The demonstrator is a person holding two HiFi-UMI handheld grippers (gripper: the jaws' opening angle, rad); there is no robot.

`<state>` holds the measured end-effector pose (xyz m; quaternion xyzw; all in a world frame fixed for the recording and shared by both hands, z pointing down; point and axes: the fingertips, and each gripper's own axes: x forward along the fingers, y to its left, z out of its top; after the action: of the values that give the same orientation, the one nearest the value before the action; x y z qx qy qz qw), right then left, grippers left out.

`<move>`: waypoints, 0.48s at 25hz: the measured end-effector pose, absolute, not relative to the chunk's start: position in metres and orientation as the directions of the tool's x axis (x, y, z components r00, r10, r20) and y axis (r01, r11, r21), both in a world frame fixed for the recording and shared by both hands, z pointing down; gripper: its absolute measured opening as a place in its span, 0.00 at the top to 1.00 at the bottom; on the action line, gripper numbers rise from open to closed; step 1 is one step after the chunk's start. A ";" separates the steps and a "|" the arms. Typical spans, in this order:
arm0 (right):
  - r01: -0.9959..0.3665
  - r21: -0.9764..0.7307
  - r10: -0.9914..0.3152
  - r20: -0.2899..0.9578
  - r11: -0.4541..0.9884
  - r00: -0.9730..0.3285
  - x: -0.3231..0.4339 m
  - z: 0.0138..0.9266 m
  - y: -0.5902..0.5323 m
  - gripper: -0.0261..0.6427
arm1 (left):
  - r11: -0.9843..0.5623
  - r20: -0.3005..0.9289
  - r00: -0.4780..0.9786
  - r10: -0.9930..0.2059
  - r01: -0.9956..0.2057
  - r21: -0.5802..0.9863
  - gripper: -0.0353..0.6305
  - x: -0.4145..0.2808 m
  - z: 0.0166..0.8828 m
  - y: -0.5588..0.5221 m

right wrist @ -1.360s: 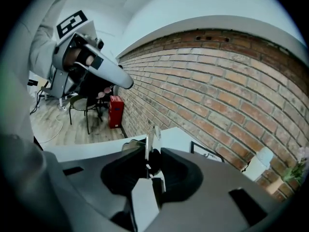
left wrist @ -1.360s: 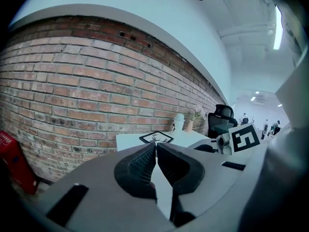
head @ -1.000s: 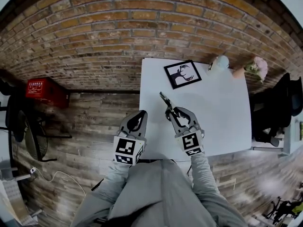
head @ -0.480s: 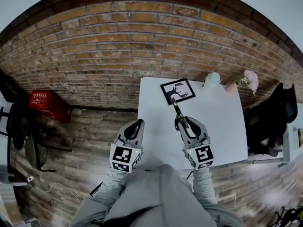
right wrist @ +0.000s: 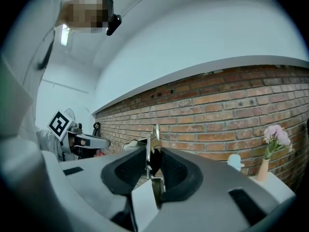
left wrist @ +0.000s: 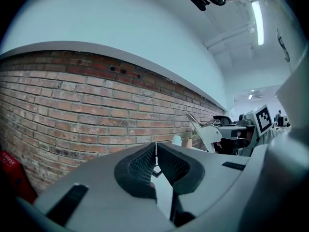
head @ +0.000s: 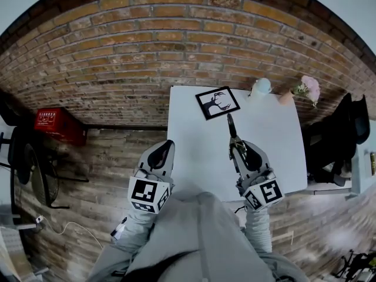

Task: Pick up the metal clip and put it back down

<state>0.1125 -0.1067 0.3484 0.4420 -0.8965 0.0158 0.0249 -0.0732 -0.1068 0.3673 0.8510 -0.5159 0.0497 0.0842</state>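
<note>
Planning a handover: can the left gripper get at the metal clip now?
Probably yes: the metal clip juts free of the right gripper, nothing stands between them, but the left gripper is shut.

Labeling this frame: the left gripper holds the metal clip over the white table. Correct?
No, the right gripper holds the metal clip over the white table. The right gripper view shows its jaws clamped on it.

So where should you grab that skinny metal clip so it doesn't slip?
Probably just as the right tool has it: squeezing the flat sides of the metal clip near its back end, coming from behind along its length. It's long and thin, so those flat sides give the most to press on.
</note>
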 end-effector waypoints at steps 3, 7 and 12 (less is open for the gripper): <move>-0.808 -0.025 -0.806 0.048 0.589 -0.590 0.121 0.347 -0.103 0.81 | -0.440 0.175 0.448 -0.877 -0.894 0.087 0.90 -0.078 0.367 -0.105; -0.823 -0.033 -0.821 0.052 0.568 -0.569 0.127 0.350 -0.103 0.81 | -0.427 0.182 0.436 -0.881 -0.900 0.088 0.90 -0.086 0.370 -0.107; -0.829 -0.040 -0.826 0.070 0.558 -0.560 0.122 0.359 -0.109 0.81 | -0.416 0.190 0.426 -0.885 -0.905 0.089 0.90 -0.094 0.374 -0.111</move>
<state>0.1220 -0.1093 0.3587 0.4687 -0.8825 0.0340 0.0216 -0.0939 -0.1106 0.3735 0.8396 -0.5328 0.0565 0.0891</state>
